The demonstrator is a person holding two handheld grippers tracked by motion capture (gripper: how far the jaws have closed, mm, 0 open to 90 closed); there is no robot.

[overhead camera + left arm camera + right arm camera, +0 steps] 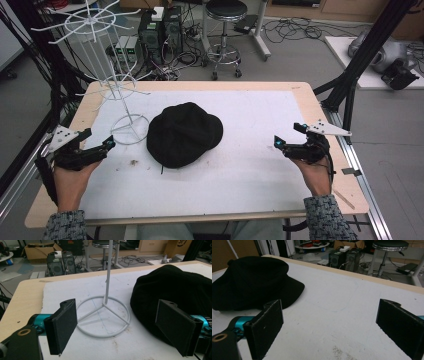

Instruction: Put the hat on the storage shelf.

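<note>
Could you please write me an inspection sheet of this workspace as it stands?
Surface: wooden table under a white mat, with small brown specks near its front left.
Job's things: black hat lying flat mid-mat; white wire rack upright, its ring base beside the hat's left edge.
Clutter: nothing seen on the mat.
Grippers: left gripper and right gripper both open and empty, at opposite table edges.
Cables: one trails from the right gripper; tangles on the floor.
Surroundings: stool, computer towers, black frame posts.
</note>
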